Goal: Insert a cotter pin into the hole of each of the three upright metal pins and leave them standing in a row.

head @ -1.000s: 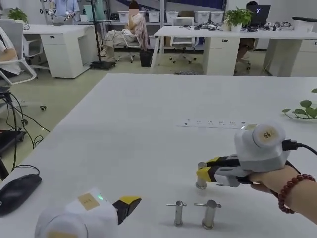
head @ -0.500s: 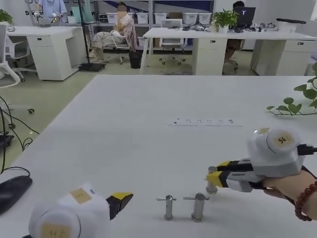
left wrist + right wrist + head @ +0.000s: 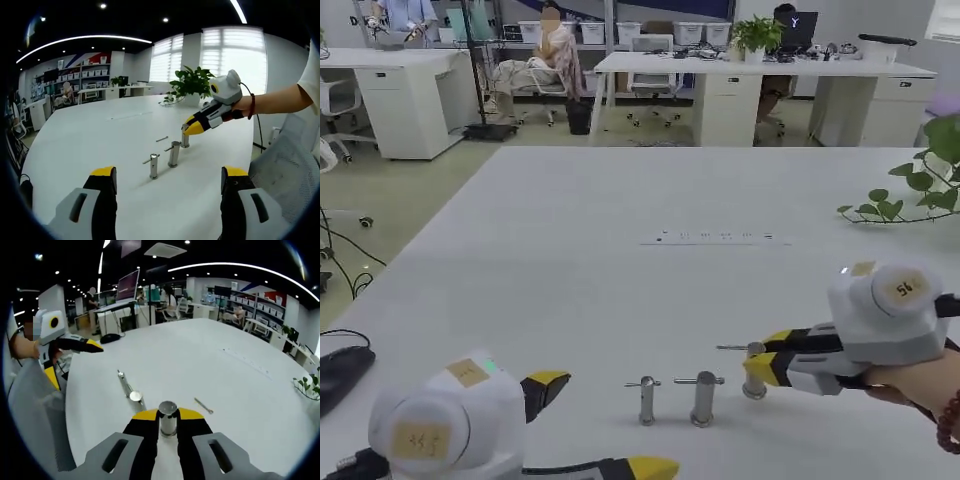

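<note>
Three upright metal pins stand near the table's front edge. The left pin and the middle pin each carry a cotter pin crosswise through the top. My right gripper is shut on the third pin, upright just right of the other two. A loose cotter pin lies flat on the table behind it. My left gripper hangs open and holds nothing, at the front left, short of the pins.
The white table stretches far back, with a strip of small marks at its middle. Plant leaves reach in at the right edge. A dark mouse lies at the left. Desks, chairs and seated people fill the room behind.
The right gripper has carried the third pin rightwards and nearer, from behind the other two to just right of them. The head camera has shifted right.
</note>
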Motion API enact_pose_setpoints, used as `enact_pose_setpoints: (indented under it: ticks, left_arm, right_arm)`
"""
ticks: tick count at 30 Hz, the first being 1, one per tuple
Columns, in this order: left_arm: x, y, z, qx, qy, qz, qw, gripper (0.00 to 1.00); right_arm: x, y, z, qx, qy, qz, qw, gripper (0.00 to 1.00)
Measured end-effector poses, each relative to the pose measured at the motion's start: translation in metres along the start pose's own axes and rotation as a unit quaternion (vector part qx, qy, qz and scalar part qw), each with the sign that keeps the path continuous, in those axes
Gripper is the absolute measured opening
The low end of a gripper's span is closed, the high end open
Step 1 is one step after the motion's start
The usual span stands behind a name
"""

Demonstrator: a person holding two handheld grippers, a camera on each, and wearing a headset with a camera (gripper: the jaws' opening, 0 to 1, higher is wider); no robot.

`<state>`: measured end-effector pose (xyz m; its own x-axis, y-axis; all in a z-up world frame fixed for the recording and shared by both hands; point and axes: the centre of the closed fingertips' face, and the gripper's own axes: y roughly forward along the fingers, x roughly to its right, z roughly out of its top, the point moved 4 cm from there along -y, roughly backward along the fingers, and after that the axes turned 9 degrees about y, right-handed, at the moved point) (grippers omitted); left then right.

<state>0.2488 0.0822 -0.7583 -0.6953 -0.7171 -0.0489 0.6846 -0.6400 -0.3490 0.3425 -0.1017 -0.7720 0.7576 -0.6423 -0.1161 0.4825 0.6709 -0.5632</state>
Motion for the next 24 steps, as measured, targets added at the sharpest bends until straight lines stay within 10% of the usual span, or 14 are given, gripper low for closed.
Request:
enact_pose_setpoints:
  ticks: [24]
  left_arm:
    - [0.003,0.001,-0.001,-0.005,0.014,-0.006,0.9999,0.86]
  right_arm:
    - [-0.046,0.000,-0.014,-0.006,-0.024,0.089,0.9957,0.13]
